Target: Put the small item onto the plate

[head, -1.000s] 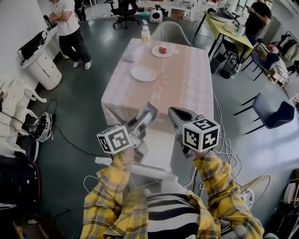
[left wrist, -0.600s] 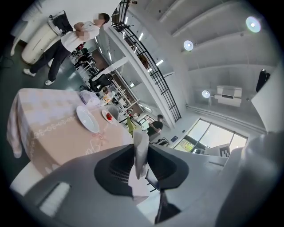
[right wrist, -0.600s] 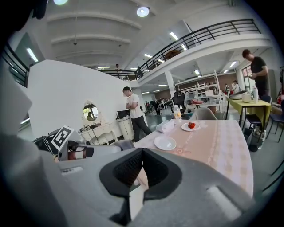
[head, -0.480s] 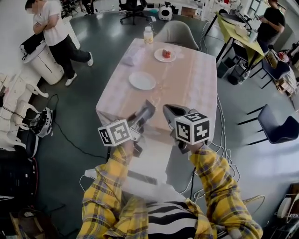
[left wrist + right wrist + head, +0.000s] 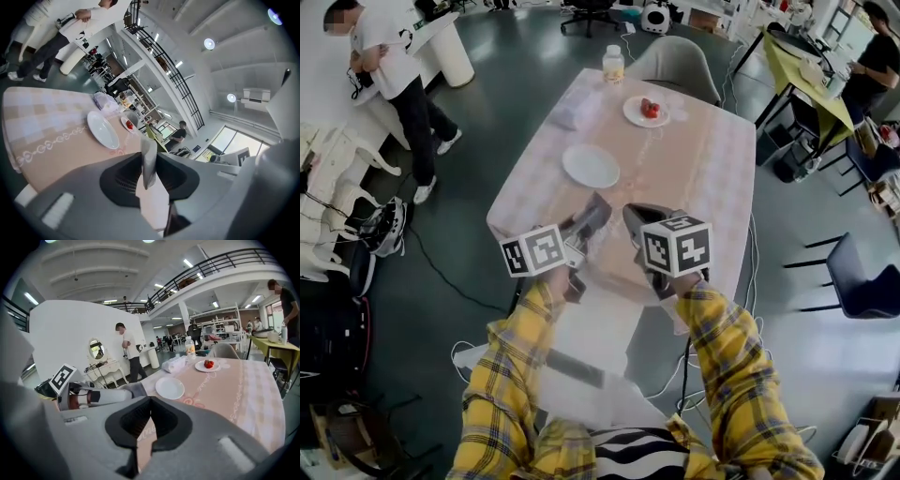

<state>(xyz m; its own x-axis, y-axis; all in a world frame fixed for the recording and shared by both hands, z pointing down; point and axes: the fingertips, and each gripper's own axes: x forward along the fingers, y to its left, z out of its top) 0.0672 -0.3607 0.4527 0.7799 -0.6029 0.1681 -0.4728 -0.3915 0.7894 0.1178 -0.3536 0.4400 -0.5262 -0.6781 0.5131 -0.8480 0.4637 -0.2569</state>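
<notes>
An empty white plate (image 5: 591, 165) (image 5: 104, 130) (image 5: 169, 387) lies on the pink-clothed table (image 5: 694, 178). My left gripper (image 5: 598, 206) (image 5: 149, 159) hangs over the table's near edge, shut on a thin pale flat item (image 5: 149, 164) that stands upright between its jaws. My right gripper (image 5: 630, 214) (image 5: 150, 401) is beside it to the right, its jaws shut with nothing between them. In the right gripper view the left gripper (image 5: 133, 389) shows at the left, short of the empty plate. Both point towards the plate, which is well ahead of them.
Farther along the table stand a second plate with red fruit (image 5: 646, 110) (image 5: 206, 365), a bottle (image 5: 613, 64) and a folded pale bundle (image 5: 565, 112). A grey chair (image 5: 680, 61) is at the far end. People stand at left (image 5: 394, 75) and back right (image 5: 872, 66); cables cross the floor.
Both grippers have moved forward and lower, from short of the table to over its near edge. The plates now sit nearer in the head view. The jaws look unchanged.
</notes>
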